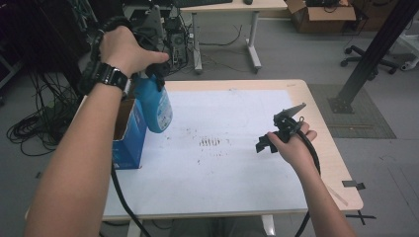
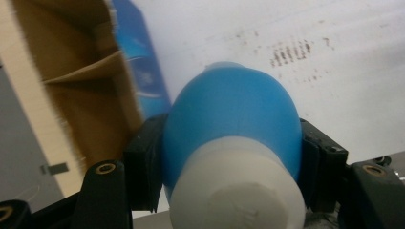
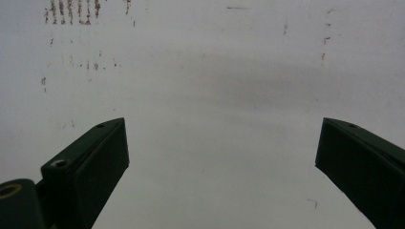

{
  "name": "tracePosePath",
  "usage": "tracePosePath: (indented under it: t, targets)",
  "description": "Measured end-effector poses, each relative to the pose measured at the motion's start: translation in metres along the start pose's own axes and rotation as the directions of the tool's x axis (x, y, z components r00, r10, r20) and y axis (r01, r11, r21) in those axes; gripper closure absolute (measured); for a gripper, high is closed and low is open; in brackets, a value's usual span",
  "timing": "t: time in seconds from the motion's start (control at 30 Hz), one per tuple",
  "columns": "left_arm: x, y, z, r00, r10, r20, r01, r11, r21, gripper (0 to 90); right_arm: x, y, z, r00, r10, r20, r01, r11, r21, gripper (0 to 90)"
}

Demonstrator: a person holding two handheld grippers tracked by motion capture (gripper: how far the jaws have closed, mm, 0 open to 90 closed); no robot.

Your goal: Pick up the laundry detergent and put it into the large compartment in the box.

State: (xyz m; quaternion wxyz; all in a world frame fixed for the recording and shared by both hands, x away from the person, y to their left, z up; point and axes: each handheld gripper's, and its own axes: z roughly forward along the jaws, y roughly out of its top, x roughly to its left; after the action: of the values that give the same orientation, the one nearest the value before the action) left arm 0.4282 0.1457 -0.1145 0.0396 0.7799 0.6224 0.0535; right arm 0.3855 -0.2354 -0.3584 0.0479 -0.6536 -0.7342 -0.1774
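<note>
Above the open cardboard box [image 1: 129,136] at the table's [image 1: 323,128] left: your left gripper [image 2: 229,157] clamps a blue bottle [image 1: 154,106]. Your right gripper [image 1: 269,143] hovers spread wide, holding nothing, over the white sheet [image 1: 222,168].

- The high view looks forward and down over the pale wooden table [image 1: 323,148].
- Both gripper views face down, close to its smudged white sheet [image 3: 215,71]; all three share its dark scuff marks [image 2: 290,51].
</note>
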Motion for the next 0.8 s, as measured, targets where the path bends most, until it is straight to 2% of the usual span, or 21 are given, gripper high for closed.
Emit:
tracePosePath:
  t: [0.03,0.07,0.1,0.13,0.17,0.23,0.27,0.37,0.4,0.43,0.47,0.53,0.63,0.8]
  targets:
    - [0.011,-0.002,-0.006,0.9998,-0.016,-0.009,0.016,0.9999,-0.005,37.5,0.0,0.0,-0.001,1.0,0.005,0.0,-0.005,1.0,0.002,4.1]
    - [0.011,-0.002,-0.006,0.9998,-0.016,-0.009,0.016,0.9999,-0.005,37.5,0.001,0.0,-0.001,1.0,0.005,-0.001,-0.005,1.0,0.001,4.1]
    - [0.024,-0.005,-0.013,0.999,-0.041,-0.017,0.041,0.9991,-0.01,37.5,0.001,0.001,-0.001,1.0,0.007,0.0,-0.007,1.0,0.001,4.1]
    - [0.024,-0.005,-0.013,0.999,-0.041,-0.017,0.041,0.9991,-0.01,37.5,0.001,0.001,-0.001,1.0,0.007,0.0,-0.007,1.0,0.001,4.1]
    - [0.035,-0.008,-0.018,0.9979,-0.061,-0.022,0.061,0.998,-0.015,37.5,0.002,0.001,-0.001,1.0,0.003,0.001,-0.003,1.0,-0.003,4.1]
    - [0.048,-0.012,-0.025,0.9959,-0.087,-0.027,0.086,0.996,-0.022,37.5,0.004,0.002,-0.001,1.0,0.004,-0.004,-0.004,1.0,-0.001,4.1]
    - [0.048,-0.012,-0.025,0.9959,-0.087,-0.027,0.086,0.996,-0.022,37.5,0.004,0.002,-0.001,1.0,0.004,-0.004,-0.004,1.0,-0.001,4.1]
    - [0.071,-0.019,-0.034,0.9909,-0.131,-0.029,0.13,0.9908,-0.036,37.5,0.007,0.004,0.0,1.0,0.003,-0.004,-0.003,1.0,0.002,4.1]
    - [0.071,-0.019,-0.034,0.9909,-0.131,-0.029,0.13,0.9908,-0.036,37.5,0.007,0.004,0.0,1.0,0.003,-0.004,-0.003,1.0,0.002,4.1]
    - [0.079,-0.022,-0.035,0.9875,-0.155,-0.03,0.153,0.9872,-0.043,37.5,0.008,0.005,0.001,1.0,0.003,-0.004,-0.003,1.0,0.003,4.1]
    - [0.079,-0.022,-0.035,0.9875,-0.155,-0.03,0.153,0.9872,-0.043,37.6,0.008,0.005,0.001,1.0,0.003,-0.004,-0.003,1.0,0.003,4.1]
    - [0.091,-0.026,-0.035,0.9829,-0.177,-0.05,0.175,0.9836,-0.041,37.5,0.009,0.005,0.004,1.0,0.005,-0.005,-0.005,1.0,0.008,4.1]
    - [0.1,-0.028,-0.033,0.9788,-0.196,-0.061,0.193,0.9802,-0.042,37.6,0.01,0.006,0.006,1.0,0.003,-0.003,-0.003,1.0,0.017,4.1]
    - [0.109,-0.028,-0.023,0.9735,-0.222,-0.055,0.22,0.9744,-0.048,37.5,0.01,0.007,0.009,1.0,0.009,0.0,-0.009,1.0,0.021,4.1]
